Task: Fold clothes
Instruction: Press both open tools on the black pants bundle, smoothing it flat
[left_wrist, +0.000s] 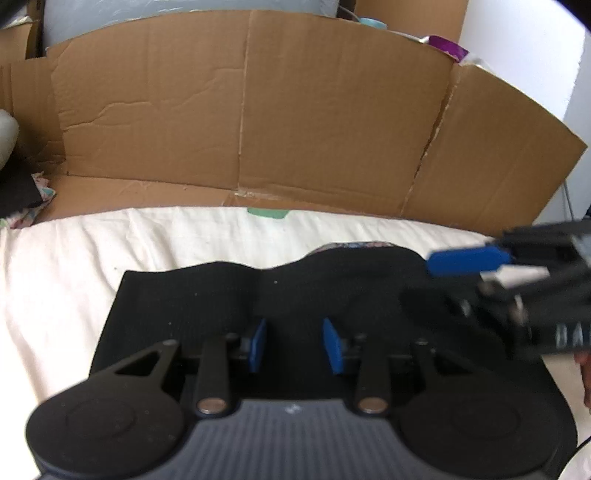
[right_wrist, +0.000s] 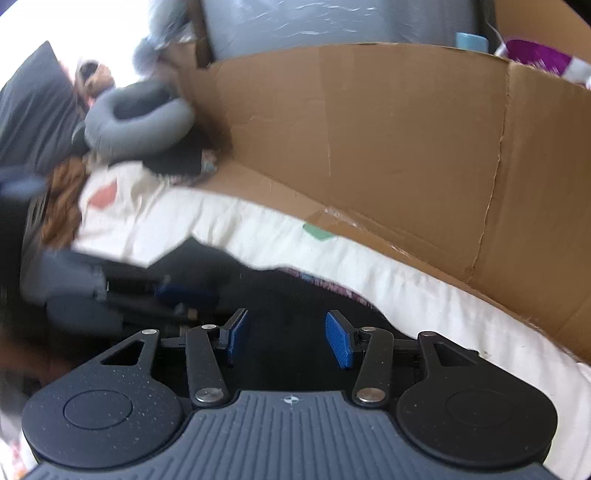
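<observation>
A cardboard wall (left_wrist: 258, 110) backs the white bed sheet (left_wrist: 74, 266). On the sheet the black garment (left_wrist: 221, 302) lies flat, long axis crosswise, directly under both grippers. Left gripper (left_wrist: 294, 345) and right gripper (right_wrist: 285, 339) gape, holding nothing.

Right gripper (right_wrist: 286, 338) hangs low over the black garment (right_wrist: 273, 291), blue pads parted, nothing between them. Left gripper (right_wrist: 177, 293) comes in from the left, blurred, on the same garment. White sheet (right_wrist: 369, 266) underneath. Cardboard wall (right_wrist: 369, 147) stands behind. Grey neck pillow (right_wrist: 136, 118) far left, past a heap of clothes (right_wrist: 110, 199).
</observation>
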